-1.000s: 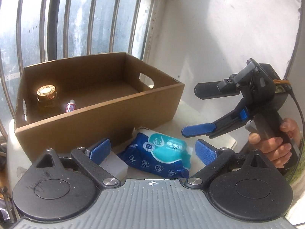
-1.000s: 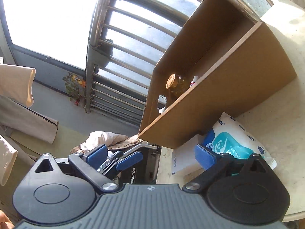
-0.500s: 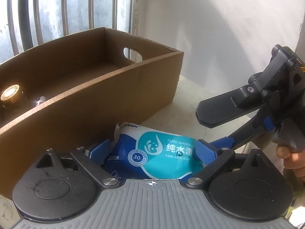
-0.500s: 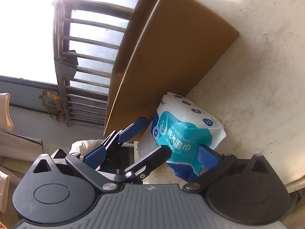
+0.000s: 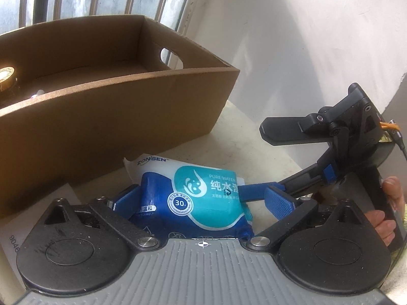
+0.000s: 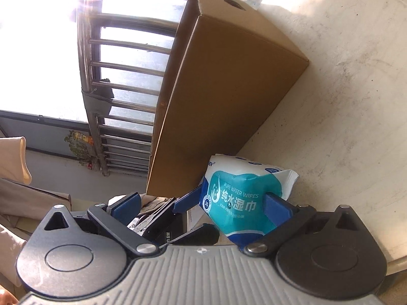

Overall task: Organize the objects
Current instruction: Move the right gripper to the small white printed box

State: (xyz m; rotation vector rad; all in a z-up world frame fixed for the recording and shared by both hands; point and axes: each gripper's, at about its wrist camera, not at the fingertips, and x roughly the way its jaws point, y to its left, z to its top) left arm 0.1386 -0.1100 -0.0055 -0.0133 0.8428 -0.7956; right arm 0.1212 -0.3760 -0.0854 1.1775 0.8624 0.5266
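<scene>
Between the blue pads of the left gripper (image 5: 203, 203) lies a blue-and-teal soft pack of wet wipes (image 5: 201, 198), on the pale stone bench (image 5: 244, 137) just in front of the brown cardboard box (image 5: 127, 117). The left gripper stands wide open around the pack, its left pad against the pack's end, its right pad apart from it. The right gripper (image 5: 254, 193) reaches in from the right, also spread open; one blue finger (image 6: 276, 203) touches the pack's near side, and its other finger sits well clear. A white card (image 5: 38, 216) lies flat beside the pack at the box's foot. Bare bench opens to the right of the box, up to the white wall (image 5: 305, 38).
</scene>
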